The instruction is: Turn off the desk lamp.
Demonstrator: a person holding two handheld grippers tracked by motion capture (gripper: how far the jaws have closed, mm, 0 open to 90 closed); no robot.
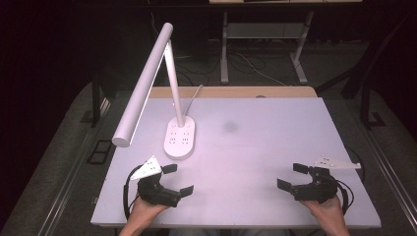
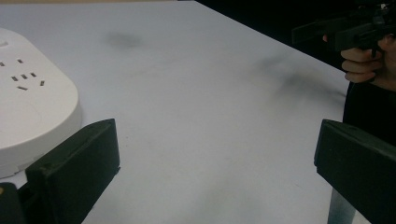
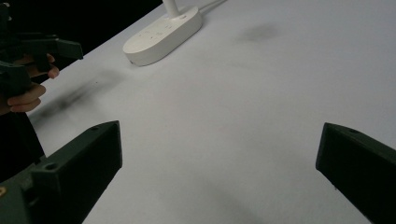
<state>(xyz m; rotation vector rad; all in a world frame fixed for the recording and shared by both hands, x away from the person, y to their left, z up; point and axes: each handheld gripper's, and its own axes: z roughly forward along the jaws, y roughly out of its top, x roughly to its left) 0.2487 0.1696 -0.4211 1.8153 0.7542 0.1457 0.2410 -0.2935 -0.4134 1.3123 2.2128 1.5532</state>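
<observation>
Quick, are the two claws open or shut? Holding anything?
Left gripper: open, holding nothing, near the lamp base.
Right gripper: open, holding nothing.

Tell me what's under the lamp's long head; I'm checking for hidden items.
Under the lamp head lies bare white table and dark floor. Its lower end hides a small patch of table edge.

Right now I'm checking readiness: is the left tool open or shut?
Open: the left tool shows its black jaws spread wide apart, nothing between them.
</observation>
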